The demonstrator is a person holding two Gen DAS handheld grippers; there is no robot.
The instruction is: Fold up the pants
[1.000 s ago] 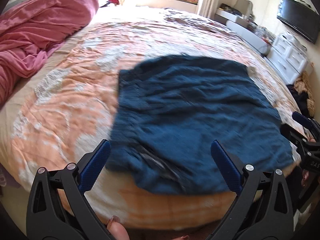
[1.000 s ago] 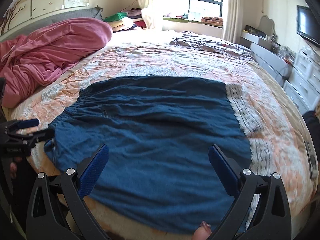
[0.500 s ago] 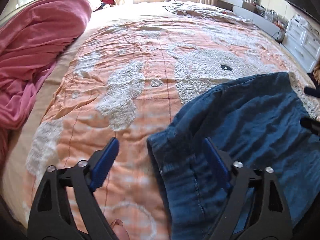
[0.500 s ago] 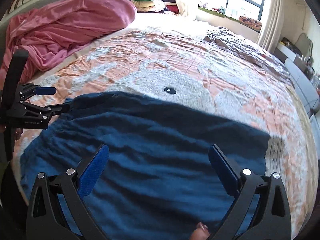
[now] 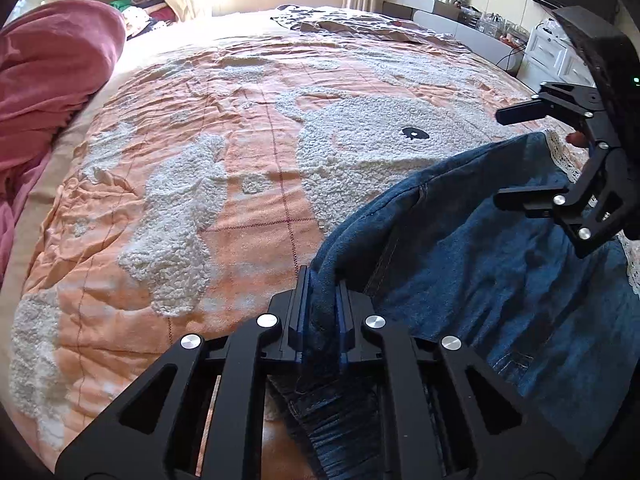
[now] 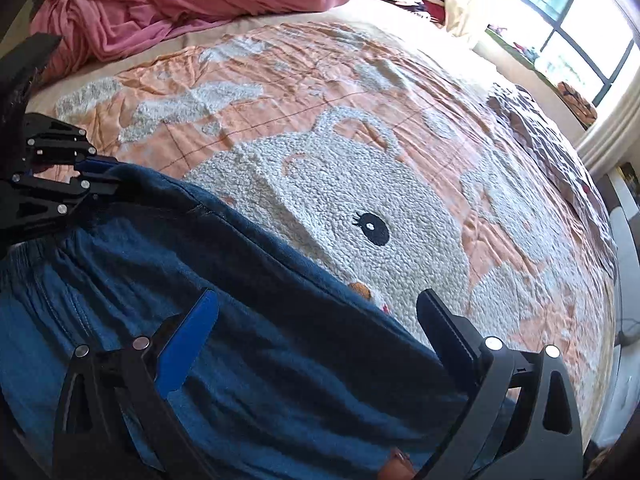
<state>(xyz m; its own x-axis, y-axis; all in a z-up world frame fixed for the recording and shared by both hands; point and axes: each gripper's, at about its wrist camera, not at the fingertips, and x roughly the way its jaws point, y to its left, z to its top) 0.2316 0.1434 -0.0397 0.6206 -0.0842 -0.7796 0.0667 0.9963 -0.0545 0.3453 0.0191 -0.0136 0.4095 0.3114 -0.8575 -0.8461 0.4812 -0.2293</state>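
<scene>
Change: the left gripper [image 5: 323,316], wide open half a second ago, is now pinching the near left corner of the pants [image 5: 480,280].
Left jaws: clamping together on a bunched fold of blue denim.
Right gripper [image 6: 316,332]: hovering over the pants' far edge, jaws standing wide apart, holding nothing.
Pants: lying across the near part of the bedspread [image 5: 240,160], beside its white bear pattern.
Pink duvet [image 6: 180,4]: sitting heaped at the bed's far left.

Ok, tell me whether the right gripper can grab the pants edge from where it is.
Probably yes: the right gripper is open right over the pants, nothing between.
</scene>
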